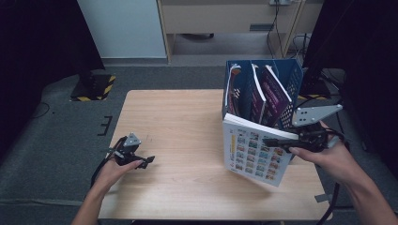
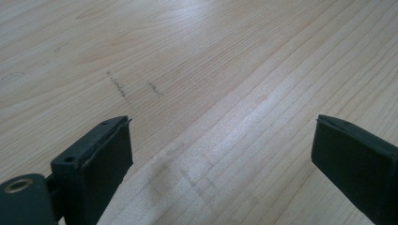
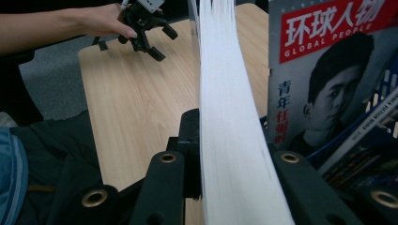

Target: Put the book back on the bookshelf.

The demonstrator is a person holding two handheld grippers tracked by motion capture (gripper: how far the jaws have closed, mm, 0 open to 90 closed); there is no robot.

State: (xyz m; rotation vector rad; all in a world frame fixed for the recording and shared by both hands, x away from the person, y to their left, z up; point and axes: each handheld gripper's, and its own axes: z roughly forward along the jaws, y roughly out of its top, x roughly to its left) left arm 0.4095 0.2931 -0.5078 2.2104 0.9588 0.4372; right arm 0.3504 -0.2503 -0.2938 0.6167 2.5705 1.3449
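Observation:
A thick book [image 1: 253, 152] with a cover of small colourful pictures stands upright and tilted in front of the blue file rack [image 1: 293, 77]. My right gripper [image 1: 277, 140] is shut on its top edge from the right. In the right gripper view the book's white page edge [image 3: 225, 117] runs up between the black jaws of the right gripper [image 3: 234, 154]. My left gripper [image 1: 146, 161] rests at the table's left front, open, with only bare wood between its fingers [image 2: 101, 154]. The left gripper [image 3: 157, 40] also shows far off in the right gripper view.
The rack holds several upright magazines, among them a purple one [image 1: 274, 91] and one with a red title band [image 3: 328, 70]. The wooden table [image 1: 173, 122] has bare room left of the book. Dark floor and a cabinet lie beyond.

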